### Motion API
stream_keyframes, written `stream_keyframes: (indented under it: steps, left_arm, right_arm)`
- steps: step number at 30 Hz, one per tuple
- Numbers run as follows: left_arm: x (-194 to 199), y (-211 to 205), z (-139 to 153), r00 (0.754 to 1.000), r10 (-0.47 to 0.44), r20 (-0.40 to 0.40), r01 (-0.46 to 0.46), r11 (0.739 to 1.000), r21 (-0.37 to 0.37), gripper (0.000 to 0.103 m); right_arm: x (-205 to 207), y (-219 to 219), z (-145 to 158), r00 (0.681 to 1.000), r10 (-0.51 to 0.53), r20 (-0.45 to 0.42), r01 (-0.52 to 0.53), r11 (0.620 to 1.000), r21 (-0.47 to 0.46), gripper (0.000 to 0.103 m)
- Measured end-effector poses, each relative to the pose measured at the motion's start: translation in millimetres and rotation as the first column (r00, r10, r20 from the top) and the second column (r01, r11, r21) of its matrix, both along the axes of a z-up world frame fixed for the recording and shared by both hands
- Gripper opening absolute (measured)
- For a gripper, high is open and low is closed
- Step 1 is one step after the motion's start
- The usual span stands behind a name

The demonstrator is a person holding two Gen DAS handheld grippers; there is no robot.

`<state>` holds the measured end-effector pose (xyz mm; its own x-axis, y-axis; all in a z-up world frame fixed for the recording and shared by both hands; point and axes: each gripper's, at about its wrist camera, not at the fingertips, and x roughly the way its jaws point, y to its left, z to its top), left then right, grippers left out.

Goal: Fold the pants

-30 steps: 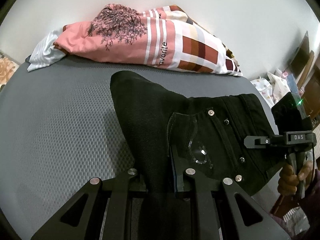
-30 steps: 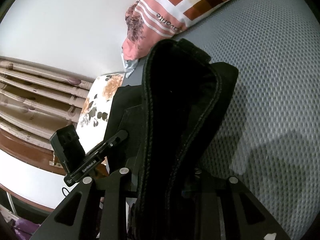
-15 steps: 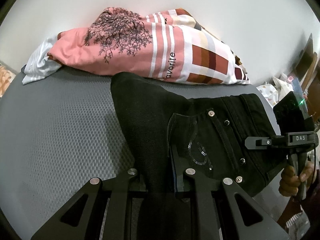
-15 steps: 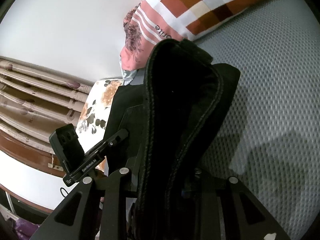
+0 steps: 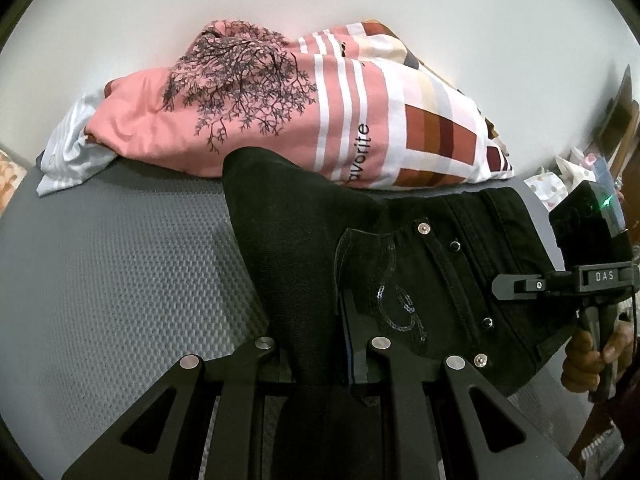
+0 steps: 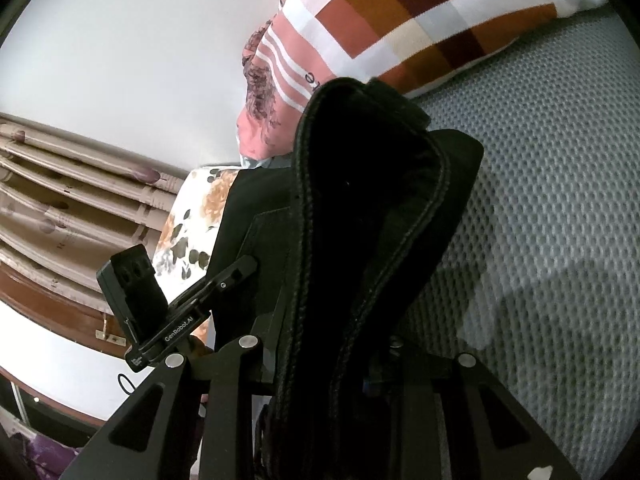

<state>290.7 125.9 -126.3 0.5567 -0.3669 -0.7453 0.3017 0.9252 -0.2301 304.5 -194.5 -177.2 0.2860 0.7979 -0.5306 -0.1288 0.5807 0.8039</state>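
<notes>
The black pants (image 5: 400,280) are held up off the grey bed (image 5: 120,280), strung between the two hand-held grippers. In the left wrist view the left hand-held gripper (image 5: 320,360) is clamped tight on a fold of the pants at 6 o'clock, and the cloth rises from there toward 12 o'clock and spreads toward 3 o'clock, showing a back pocket with sequin stitching and metal rivets. At 3 o'clock the right hand-held gripper (image 5: 516,286) bites the waistband edge, with a hand (image 5: 588,360) around its handle below.

In the right wrist view the right hand-held gripper (image 6: 332,364) is closed on a thick bunch of waistband at 6 o'clock; the stitched seams run up toward 12 o'clock. The left hand-held gripper (image 6: 244,266) shows at 9 o'clock, its tip against the pants.

A pink patterned pillow (image 5: 320,112) lies at 12 o'clock on the bed against the white wall, just behind the raised cloth. A floral pillow (image 6: 192,232) sits at 9 o'clock in the right view.
</notes>
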Motion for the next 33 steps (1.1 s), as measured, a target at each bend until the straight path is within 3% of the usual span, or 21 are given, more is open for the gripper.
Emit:
stream_keyframes:
  steps: [33]
  left_arm:
    - [43.8,7.8,-3.9,0.999,0.026,0.025,-0.026,1.000,0.007,0.016]
  right_arm:
    - [18.9,-7.0,0.4,1.000,0.002,0.019,-0.002,1.000,-0.003,0.025]
